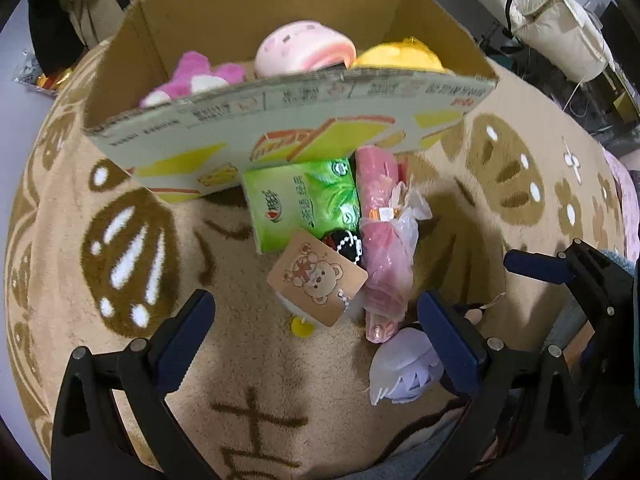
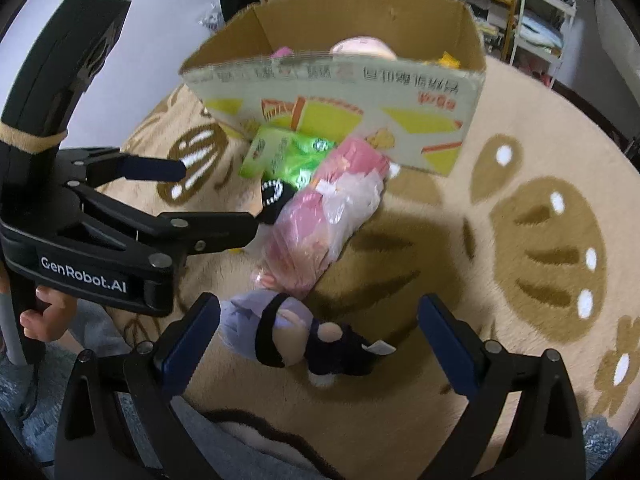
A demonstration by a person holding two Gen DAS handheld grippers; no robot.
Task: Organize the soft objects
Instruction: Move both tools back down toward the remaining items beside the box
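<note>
Item 1: cardboard box [image 2: 340,92], standing toward the far edge of the rug [image 2: 500,240]. It already holds a pink plush [image 1: 192,76], a pale pink round plush [image 1: 304,52] and a yellow plush [image 1: 400,58].

Item 2: lavender-haired doll [image 2: 288,336], lying on the rug directly between the fingers of your right hand-held gripper [image 2: 320,340]. Its long axis runs roughly across the gap, head toward the left finger, dark body toward the right. Jaws spread wide, holding nothing.

Item 3: pink bagged bundle [image 2: 320,224], just beyond the doll, long axis slanting up toward the box's near wall.

Item 4: green tissue pack [image 1: 300,204], against the box's near wall, touching the bundle's side.

Item 5: bear-print tag [image 1: 316,280] on a bead chain, ahead of your left hand-held gripper [image 1: 316,344], which is also spread and empty.

Judgement: your right hand is nearer the doll; it is likely the next pick. Grasping across the long axis would probably mean turning the wrist first.
</note>
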